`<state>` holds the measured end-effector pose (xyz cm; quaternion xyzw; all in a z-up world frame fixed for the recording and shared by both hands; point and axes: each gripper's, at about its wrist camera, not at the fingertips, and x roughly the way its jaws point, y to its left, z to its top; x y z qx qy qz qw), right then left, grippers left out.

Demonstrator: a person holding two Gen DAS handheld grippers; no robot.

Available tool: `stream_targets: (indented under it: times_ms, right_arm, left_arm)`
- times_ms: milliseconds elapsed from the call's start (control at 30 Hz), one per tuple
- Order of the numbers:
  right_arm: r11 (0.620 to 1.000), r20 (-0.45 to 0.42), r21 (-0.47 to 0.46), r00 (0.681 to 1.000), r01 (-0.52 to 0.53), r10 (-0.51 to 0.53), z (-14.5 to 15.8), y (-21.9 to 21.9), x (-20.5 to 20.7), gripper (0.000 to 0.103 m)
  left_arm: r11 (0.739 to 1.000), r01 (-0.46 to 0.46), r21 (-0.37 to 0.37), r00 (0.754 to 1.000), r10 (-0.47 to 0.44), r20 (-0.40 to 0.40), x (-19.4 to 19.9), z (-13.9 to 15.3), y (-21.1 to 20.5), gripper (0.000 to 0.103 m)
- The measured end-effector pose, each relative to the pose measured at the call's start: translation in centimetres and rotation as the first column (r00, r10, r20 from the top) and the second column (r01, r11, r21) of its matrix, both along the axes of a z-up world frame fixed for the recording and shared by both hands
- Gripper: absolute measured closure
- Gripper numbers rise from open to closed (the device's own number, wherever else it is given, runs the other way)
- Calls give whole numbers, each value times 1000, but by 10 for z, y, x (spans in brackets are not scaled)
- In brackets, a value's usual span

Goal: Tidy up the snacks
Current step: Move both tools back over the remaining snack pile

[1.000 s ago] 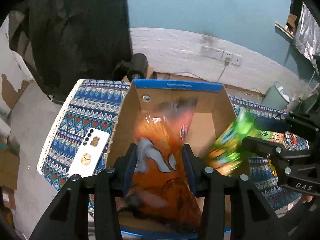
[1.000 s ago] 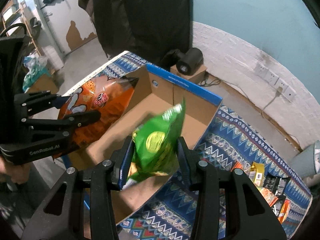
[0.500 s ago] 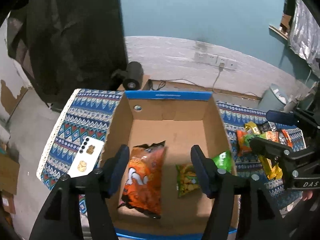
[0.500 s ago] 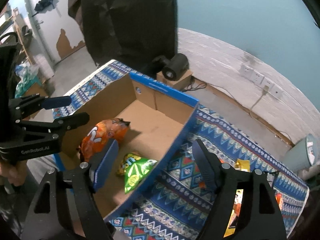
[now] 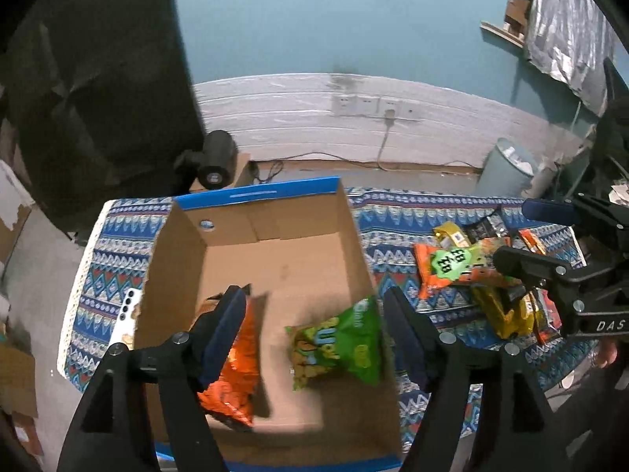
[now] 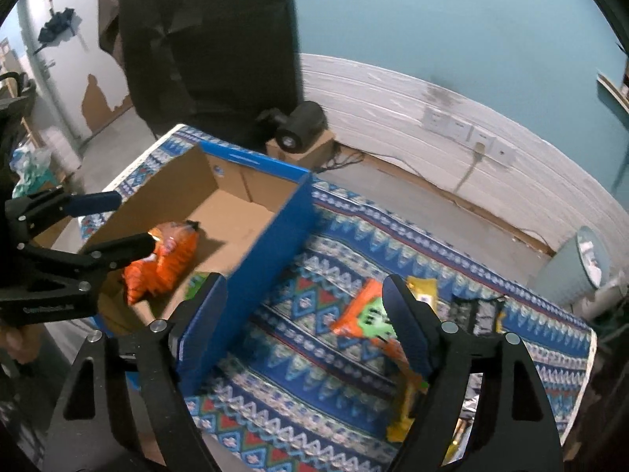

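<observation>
An open cardboard box (image 5: pixel 354 236) with a blue rim stands on the patterned cloth. Inside it lie an orange chip bag (image 5: pixel 236 369) on the left and a green snack bag (image 5: pixel 338 342) beside it. Above them hovers my left gripper (image 5: pixel 314 326), jaws opening, with nothing gripped. My right gripper (image 6: pixel 302 306) straddles the box's blue right wall (image 6: pixel 251 271) and the cloth, jaws opening and empty. Near its right finger lies an orange packet with a green label (image 6: pixel 365 314). More loose snacks (image 5: pixel 503 310) are piled on the cloth right of the box.
A white phone (image 5: pixel 125 314) lies on the cloth left of the box. Past the table's far edge stand a black lamp on a small carton (image 5: pixel 214 161) and a grey bin (image 5: pixel 507 169). A cable runs to the wall sockets (image 5: pixel 373 104).
Both grippers let go: the orange and green bags dropped into the box. Both jaws spread wide, and both hands have shifted right, toward the loose snack pile.
</observation>
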<state>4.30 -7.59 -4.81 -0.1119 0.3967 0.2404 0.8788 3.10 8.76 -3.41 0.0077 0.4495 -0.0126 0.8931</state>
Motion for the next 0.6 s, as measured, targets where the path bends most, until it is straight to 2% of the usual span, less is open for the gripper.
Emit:
stream_targets:
  times_ms: [600]
  right_arm:
    - [982,-17,31,983,185,-185,-4,-113,-7,22]
  left_arm:
    - [991,129,-19,989,-130,-73,25,-12,-80,23]
